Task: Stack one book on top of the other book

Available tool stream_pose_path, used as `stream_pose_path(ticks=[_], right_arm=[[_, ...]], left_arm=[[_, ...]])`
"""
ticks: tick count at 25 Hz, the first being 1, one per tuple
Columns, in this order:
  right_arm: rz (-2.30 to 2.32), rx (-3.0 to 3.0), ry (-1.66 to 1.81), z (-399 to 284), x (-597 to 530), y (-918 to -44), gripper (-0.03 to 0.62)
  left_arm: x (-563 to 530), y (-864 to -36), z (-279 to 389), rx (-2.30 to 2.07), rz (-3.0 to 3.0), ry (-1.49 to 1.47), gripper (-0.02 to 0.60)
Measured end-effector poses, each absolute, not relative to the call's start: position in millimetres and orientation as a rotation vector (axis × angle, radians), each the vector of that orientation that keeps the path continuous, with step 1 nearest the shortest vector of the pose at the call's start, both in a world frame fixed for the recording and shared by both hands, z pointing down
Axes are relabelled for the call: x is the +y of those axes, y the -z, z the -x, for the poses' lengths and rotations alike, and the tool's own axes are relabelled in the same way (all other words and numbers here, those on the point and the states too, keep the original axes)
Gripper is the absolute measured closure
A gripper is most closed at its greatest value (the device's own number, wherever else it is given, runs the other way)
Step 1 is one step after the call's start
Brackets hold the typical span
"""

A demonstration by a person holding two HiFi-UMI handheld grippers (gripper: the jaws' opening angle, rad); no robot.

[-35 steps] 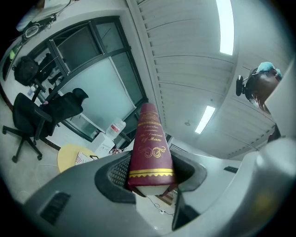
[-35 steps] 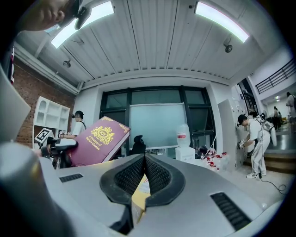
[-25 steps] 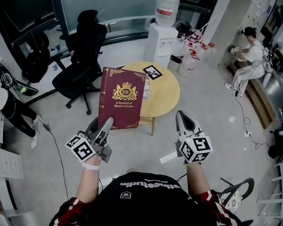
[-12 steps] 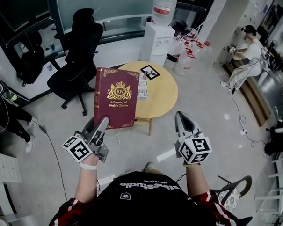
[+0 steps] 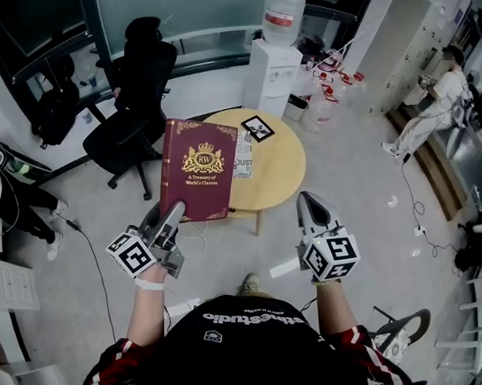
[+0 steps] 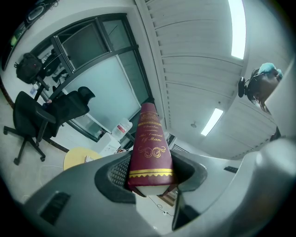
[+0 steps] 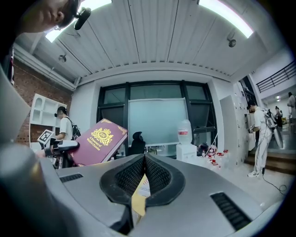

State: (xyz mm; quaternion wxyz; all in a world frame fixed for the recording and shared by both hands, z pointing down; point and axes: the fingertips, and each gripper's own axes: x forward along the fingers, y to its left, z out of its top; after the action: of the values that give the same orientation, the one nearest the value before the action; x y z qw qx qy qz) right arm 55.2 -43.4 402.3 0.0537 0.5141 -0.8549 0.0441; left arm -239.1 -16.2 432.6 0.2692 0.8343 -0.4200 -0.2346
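Two books to track. In the head view, the maroon book (image 5: 197, 171) was up in the air with its cover facing the camera and the left gripper (image 5: 175, 213) jaws clamped on its bottom edge. Seen from above, it overlapped the left rim of the round yellow bench (image 5: 278, 169) and hid most of the second book (image 5: 243, 161) lying there, so only a strip of white printed cover showed. A black card (image 5: 258, 127) sat near the far edge, and the right half of the top was bare. The right gripper (image 5: 314, 208) hovered over the floor off the bench's near edge, well apart from the maroon book.

In the left gripper view, the jaws pinched either side of the spine's lower end, with the bench low on the left.

In the right gripper view, the jaws were pressed together with nothing gripped. Only a yellow sliver of bench showed under the tips.
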Motion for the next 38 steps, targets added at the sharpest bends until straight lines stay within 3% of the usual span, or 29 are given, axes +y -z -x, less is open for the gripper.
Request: stream_pose_path(ticks=[38], right_arm=[[-1.487, -2.727, -0.246, -160, -169, -415, 0.565]], left_arm=[[-133, -465, 123, -1.304, -2.117, 0.505, 0.367]])
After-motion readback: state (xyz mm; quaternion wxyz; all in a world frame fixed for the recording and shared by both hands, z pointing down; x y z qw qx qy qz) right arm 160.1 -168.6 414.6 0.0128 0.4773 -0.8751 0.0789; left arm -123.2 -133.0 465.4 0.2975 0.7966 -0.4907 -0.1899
